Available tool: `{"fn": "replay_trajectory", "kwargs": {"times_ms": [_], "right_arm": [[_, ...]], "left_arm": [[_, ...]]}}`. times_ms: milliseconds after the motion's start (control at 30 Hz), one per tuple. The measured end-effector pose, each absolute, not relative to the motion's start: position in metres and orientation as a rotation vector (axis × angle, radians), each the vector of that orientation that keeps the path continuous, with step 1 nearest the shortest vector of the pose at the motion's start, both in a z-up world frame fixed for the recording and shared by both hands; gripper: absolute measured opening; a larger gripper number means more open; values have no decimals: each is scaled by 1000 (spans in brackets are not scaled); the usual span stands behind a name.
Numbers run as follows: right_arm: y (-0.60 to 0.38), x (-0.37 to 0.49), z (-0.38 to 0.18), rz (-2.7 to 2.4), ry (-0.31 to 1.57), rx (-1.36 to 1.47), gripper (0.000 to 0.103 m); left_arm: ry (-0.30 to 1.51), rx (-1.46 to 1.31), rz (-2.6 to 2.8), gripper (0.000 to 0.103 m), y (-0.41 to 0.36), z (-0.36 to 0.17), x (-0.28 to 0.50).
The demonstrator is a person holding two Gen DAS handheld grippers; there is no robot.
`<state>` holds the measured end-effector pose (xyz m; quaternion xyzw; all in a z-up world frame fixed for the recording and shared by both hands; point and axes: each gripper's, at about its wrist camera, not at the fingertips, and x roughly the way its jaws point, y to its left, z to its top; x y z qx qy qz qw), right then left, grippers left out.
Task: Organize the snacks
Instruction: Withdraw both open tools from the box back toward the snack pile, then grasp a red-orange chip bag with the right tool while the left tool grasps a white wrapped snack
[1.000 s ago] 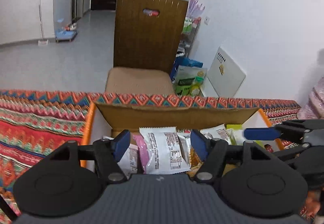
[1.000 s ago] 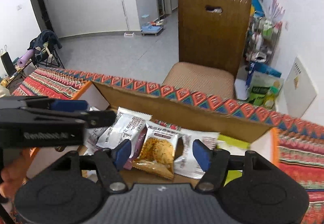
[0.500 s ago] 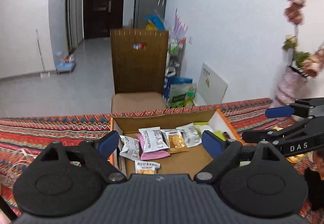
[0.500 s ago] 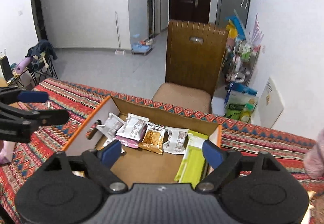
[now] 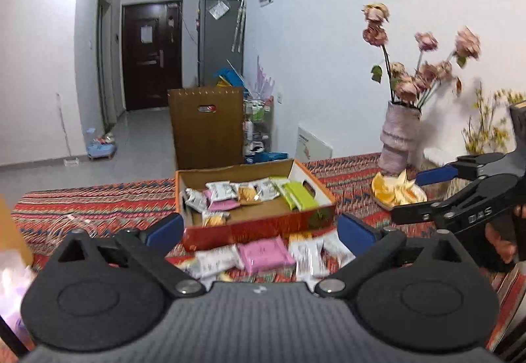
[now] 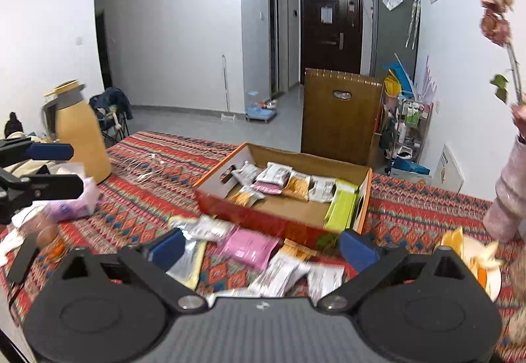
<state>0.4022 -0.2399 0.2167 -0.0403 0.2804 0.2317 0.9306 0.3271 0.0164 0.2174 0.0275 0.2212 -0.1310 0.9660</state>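
Observation:
An open cardboard box (image 5: 263,228) (image 6: 289,218) sits on the patterned tablecloth and holds a row of snack packets (image 5: 227,192) (image 6: 296,180) and green packets (image 5: 297,195) (image 6: 342,205). Loose packets lie in front of it, among them a pink one (image 5: 264,253) (image 6: 248,246) and white ones (image 5: 315,253) (image 6: 282,271). My left gripper (image 5: 259,230) is open and empty above the loose packets. My right gripper (image 6: 259,244) is open and empty above them too. It also shows in the left wrist view (image 5: 424,195).
A vase of dried roses (image 5: 399,139) and a plate of orange slices (image 5: 397,190) stand right of the box. A tan thermos jug (image 6: 80,133) and a pink tissue pack (image 6: 70,205) stand left. A wooden chair (image 6: 340,113) is behind the table.
Both grippers have pulled back and up from the box, opening wider. The whole box and the loose packets in front of it have come into view.

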Motion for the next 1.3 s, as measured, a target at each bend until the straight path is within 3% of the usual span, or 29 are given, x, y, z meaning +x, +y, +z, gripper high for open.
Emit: {"fn": "replay_trajectory", "kwargs": {"times_ms": [367, 600, 833, 1300], "right_arm": [[-258, 264, 128, 452, 505, -26, 103], [-269, 211, 68, 394, 571, 107, 103], [-285, 197, 20, 301, 666, 204, 103], [-290, 251, 17, 280, 655, 307, 103]], "left_arm": [[381, 6, -189, 103, 12, 132, 209], [470, -6, -124, 103, 20, 84, 177], [561, -46, -136, 103, 20, 54, 174], [625, -14, -166, 103, 7, 41, 219]]}}
